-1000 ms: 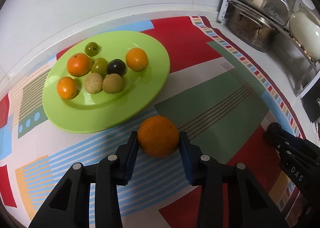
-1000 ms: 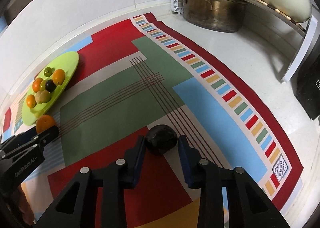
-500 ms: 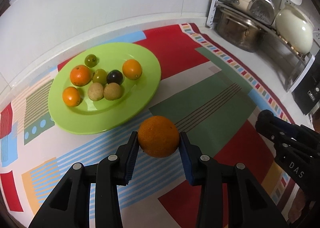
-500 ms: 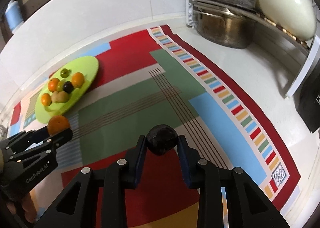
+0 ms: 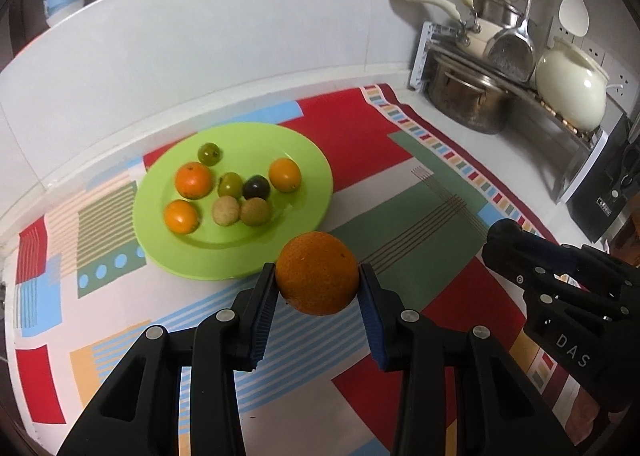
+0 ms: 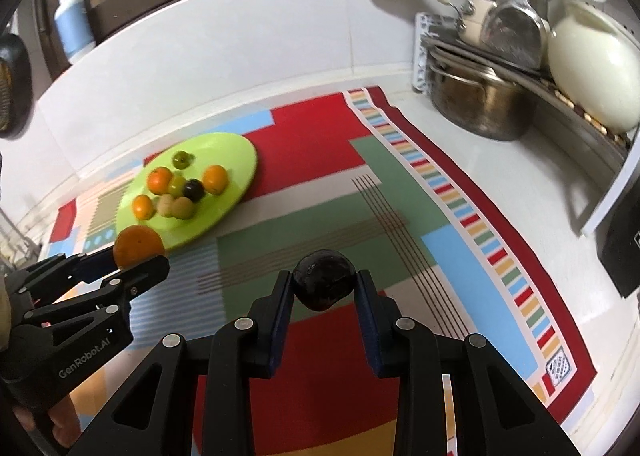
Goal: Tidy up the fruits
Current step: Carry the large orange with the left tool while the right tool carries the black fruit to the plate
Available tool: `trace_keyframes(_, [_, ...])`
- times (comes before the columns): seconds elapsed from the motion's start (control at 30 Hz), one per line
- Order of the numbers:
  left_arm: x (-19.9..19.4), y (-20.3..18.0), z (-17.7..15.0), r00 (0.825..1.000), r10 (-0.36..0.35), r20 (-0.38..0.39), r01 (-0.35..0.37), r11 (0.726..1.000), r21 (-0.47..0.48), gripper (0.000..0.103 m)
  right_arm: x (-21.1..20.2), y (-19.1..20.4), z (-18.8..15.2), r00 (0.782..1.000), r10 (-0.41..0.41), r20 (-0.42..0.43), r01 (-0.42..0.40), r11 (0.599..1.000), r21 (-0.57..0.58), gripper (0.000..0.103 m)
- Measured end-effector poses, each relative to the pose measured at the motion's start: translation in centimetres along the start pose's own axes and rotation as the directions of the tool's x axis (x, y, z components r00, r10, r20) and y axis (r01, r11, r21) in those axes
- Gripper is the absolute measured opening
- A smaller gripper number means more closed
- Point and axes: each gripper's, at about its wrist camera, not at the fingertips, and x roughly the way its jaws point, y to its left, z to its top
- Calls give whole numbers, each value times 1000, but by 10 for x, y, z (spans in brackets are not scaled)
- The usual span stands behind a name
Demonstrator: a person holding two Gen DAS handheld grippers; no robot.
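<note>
My left gripper [image 5: 318, 288] is shut on a large orange [image 5: 317, 272] and holds it in the air just in front of the green plate [image 5: 304, 179]. The plate holds several small fruits: oranges, green ones, a dark one and two tan ones. My right gripper [image 6: 323, 288] is shut on a dark round fruit [image 6: 323, 284], lifted above the patterned mat [image 6: 400, 191]. In the right wrist view the plate [image 6: 240, 159] lies far left, with the left gripper [image 6: 136, 256] and its orange [image 6: 137, 246] in front of it.
A dish rack [image 5: 520, 87] with a steel pot [image 5: 464, 99], ladle and cream pot [image 5: 570, 93] stands at the back right. A black appliance [image 5: 608, 183] sits at the right edge. A soap bottle [image 6: 72, 27] stands on the ledge behind the white backsplash.
Both grippers have risen and pulled back with their fruits held. The plate and the counter look smaller and farther off in both views.
</note>
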Motion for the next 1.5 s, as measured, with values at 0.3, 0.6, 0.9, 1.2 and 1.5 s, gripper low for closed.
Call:
trace_keyframes(0.3, [-22,16,4,999,16,50,-16,1000,-6,39,-12,25,9,998,47,39,-45,998,-43,32])
trace_keyframes(0.6, [-41,31,11,995,28,98,-27,1000,-10,39,-21,45,20,993,89,74,-84,994,-70,32])
trace_keyframes(0.9, [-55,38,22,989,32,144,-33,999,0,39,-25,61,34,988,115,105,-106,990,-92,32])
trace_keyframes(1.2, [-60,42,36,984,45,172,-48,999,9,39,-24,72,48,984,129,126,-115,987,-109,32])
trace_keyframes(1.5, [-60,51,53,979,63,194,-66,998,12,39,-21,81,69,979,133,155,-114,985,-126,32])
